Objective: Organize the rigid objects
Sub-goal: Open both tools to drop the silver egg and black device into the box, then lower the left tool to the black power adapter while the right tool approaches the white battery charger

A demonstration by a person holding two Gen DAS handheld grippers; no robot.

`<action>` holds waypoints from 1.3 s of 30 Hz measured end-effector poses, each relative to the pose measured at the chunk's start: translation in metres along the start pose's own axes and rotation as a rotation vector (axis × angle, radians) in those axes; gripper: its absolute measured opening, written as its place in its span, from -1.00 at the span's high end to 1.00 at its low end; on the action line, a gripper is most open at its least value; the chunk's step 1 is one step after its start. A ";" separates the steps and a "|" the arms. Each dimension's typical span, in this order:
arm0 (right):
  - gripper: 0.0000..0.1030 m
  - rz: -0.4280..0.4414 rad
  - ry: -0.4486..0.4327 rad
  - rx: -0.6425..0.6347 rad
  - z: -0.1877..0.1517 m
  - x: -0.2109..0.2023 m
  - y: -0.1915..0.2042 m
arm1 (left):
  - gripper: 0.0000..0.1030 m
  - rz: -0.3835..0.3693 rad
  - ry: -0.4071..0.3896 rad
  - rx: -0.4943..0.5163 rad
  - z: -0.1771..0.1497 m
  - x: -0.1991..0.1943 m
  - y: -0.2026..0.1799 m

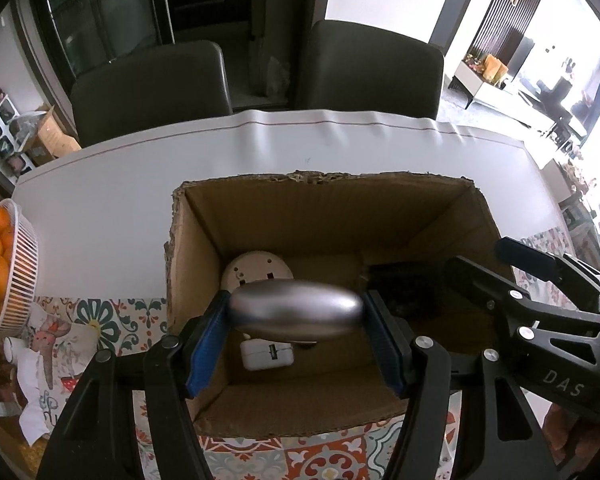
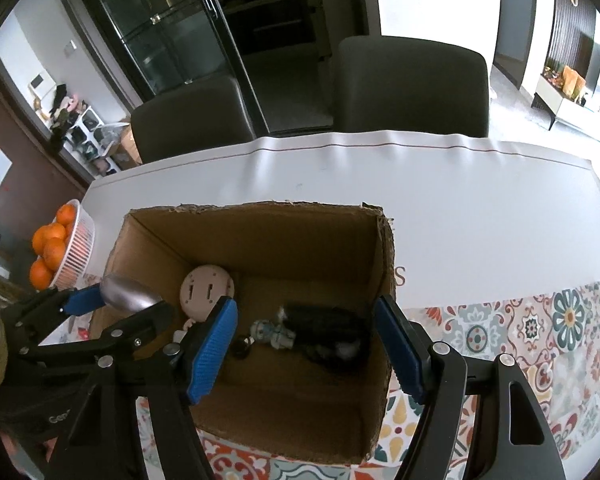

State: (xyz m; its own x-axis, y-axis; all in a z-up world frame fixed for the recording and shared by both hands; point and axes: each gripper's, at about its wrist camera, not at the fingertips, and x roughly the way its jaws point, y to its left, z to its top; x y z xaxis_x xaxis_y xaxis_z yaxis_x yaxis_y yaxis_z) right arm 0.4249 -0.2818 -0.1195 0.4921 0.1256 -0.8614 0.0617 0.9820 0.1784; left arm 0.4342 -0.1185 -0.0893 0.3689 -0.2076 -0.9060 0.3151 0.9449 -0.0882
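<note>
My left gripper (image 1: 296, 314) is shut on a smooth silver oval object (image 1: 296, 314) and holds it above the open cardboard box (image 1: 320, 196). The oval also shows in the right wrist view (image 2: 130, 294), at the box's left wall (image 2: 116, 256). Inside the box lie a round beige disc (image 1: 256, 266) (image 2: 207, 286), a white charger (image 1: 266, 356), a dark bundle (image 2: 328, 332) and a small white figure (image 2: 272, 332). My right gripper (image 2: 306, 344) is open and empty above the box's near right part; it shows at the right of the left wrist view (image 1: 540, 276).
A white basket of oranges (image 1: 16, 276) (image 2: 74, 248) stands left of the box. The table has a white cover (image 2: 460, 208) at the back and a patterned tile cloth (image 2: 540, 328) at the front. Two dark chairs (image 1: 372, 64) stand behind the table.
</note>
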 end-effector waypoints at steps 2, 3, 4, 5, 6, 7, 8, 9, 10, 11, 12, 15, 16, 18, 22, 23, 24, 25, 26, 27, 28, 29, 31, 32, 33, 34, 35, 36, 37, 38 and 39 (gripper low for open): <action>-0.41 0.006 0.003 0.000 0.000 0.001 -0.001 | -0.27 0.013 -0.006 0.004 0.000 -0.001 -0.001; -0.42 0.009 0.004 0.000 -0.001 0.001 -0.002 | -0.27 0.016 -0.007 0.006 0.000 -0.002 -0.001; -0.42 0.012 0.004 0.002 -0.001 0.001 -0.002 | -0.28 0.019 -0.012 0.008 0.000 -0.004 -0.001; -0.42 0.013 0.004 0.005 -0.002 -0.001 -0.002 | -0.30 0.024 -0.019 0.007 -0.001 -0.007 -0.001; -0.42 0.011 0.005 0.004 -0.003 -0.002 -0.001 | -0.32 0.028 -0.024 0.006 -0.002 -0.008 0.000; -0.42 0.006 -0.002 0.001 -0.004 -0.004 0.000 | -0.36 0.035 -0.034 0.006 -0.004 -0.012 0.000; -0.42 -0.001 -0.011 -0.003 -0.005 -0.007 0.001 | -0.40 0.039 -0.043 0.007 -0.005 -0.015 0.000; -0.42 -0.014 -0.023 -0.011 -0.007 -0.011 0.003 | -0.42 0.044 -0.053 0.009 -0.007 -0.019 0.001; -0.42 -0.020 -0.031 -0.014 -0.008 -0.014 0.004 | -0.44 0.051 -0.067 0.009 -0.009 -0.024 0.001; -0.42 -0.029 -0.046 -0.016 -0.010 -0.019 0.005 | -0.44 0.059 -0.077 0.011 -0.012 -0.028 0.000; -0.42 -0.039 -0.060 -0.018 -0.013 -0.024 0.007 | -0.44 0.072 -0.094 0.013 -0.015 -0.035 0.000; -0.42 -0.065 -0.097 -0.012 -0.019 -0.041 0.010 | -0.47 0.100 -0.156 0.016 -0.026 -0.053 -0.001; -0.42 -0.071 -0.104 -0.014 -0.021 -0.045 0.011 | -0.53 0.106 -0.171 0.017 -0.029 -0.059 -0.002; -0.42 -0.081 -0.129 -0.023 -0.027 -0.056 0.014 | -0.53 0.104 -0.191 0.016 -0.035 -0.067 -0.004; -0.42 -0.094 -0.170 -0.032 -0.039 -0.077 0.019 | -0.55 0.100 -0.228 0.006 -0.048 -0.085 -0.004; -0.42 -0.103 -0.181 -0.032 -0.043 -0.083 0.020 | -0.55 0.099 -0.234 0.004 -0.051 -0.088 -0.005; -0.42 -0.112 -0.195 -0.032 -0.047 -0.090 0.021 | -0.55 0.098 -0.240 0.002 -0.055 -0.091 -0.006; -0.42 -0.121 -0.209 -0.034 -0.050 -0.095 0.022 | -0.55 0.095 -0.248 0.003 -0.059 -0.095 -0.007; -0.44 -0.131 -0.220 -0.039 -0.053 -0.100 0.023 | -0.55 0.092 -0.253 0.004 -0.063 -0.098 -0.007; -0.44 -0.140 -0.231 -0.045 -0.056 -0.104 0.024 | -0.55 0.090 -0.258 0.007 -0.068 -0.100 -0.008; -0.45 -0.154 -0.245 -0.055 -0.061 -0.110 0.025 | -0.55 0.088 -0.259 0.010 -0.071 -0.101 -0.010; -0.45 -0.161 -0.254 -0.060 -0.064 -0.113 0.026 | -0.55 0.086 -0.259 0.013 -0.075 -0.103 -0.011; -0.46 -0.175 -0.265 -0.072 -0.070 -0.119 0.028 | -0.55 0.086 -0.261 0.020 -0.082 -0.106 -0.013; -0.46 -0.183 -0.271 -0.080 -0.074 -0.122 0.029 | -0.55 0.086 -0.262 0.023 -0.085 -0.107 -0.013; -0.46 -0.190 -0.276 -0.089 -0.077 -0.125 0.030 | -0.55 0.089 -0.265 0.026 -0.089 -0.109 -0.014; -0.46 -0.195 -0.282 -0.097 -0.081 -0.127 0.031 | -0.55 0.093 -0.267 0.031 -0.093 -0.110 -0.015; -0.46 -0.197 -0.283 -0.101 -0.084 -0.129 0.031 | -0.55 0.093 -0.267 0.035 -0.096 -0.110 -0.016; -0.46 -0.196 -0.283 -0.103 -0.087 -0.130 0.031 | -0.55 0.092 -0.267 0.038 -0.100 -0.111 -0.017; -0.46 -0.193 -0.283 -0.105 -0.091 -0.131 0.031 | -0.55 0.090 -0.266 0.042 -0.103 -0.112 -0.018; -0.46 -0.193 -0.282 -0.107 -0.094 -0.132 0.031 | -0.55 0.089 -0.264 0.045 -0.107 -0.112 -0.019; -0.46 -0.193 -0.280 -0.109 -0.098 -0.133 0.031 | -0.55 0.091 -0.262 0.050 -0.111 -0.112 -0.020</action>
State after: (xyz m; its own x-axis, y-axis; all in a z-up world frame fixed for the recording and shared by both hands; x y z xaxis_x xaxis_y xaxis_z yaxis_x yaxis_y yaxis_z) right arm 0.2760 -0.2538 -0.0458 0.7002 -0.0929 -0.7079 0.0917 0.9950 -0.0398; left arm 0.2899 -0.0861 -0.0319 0.6090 -0.1871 -0.7708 0.3109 0.9503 0.0150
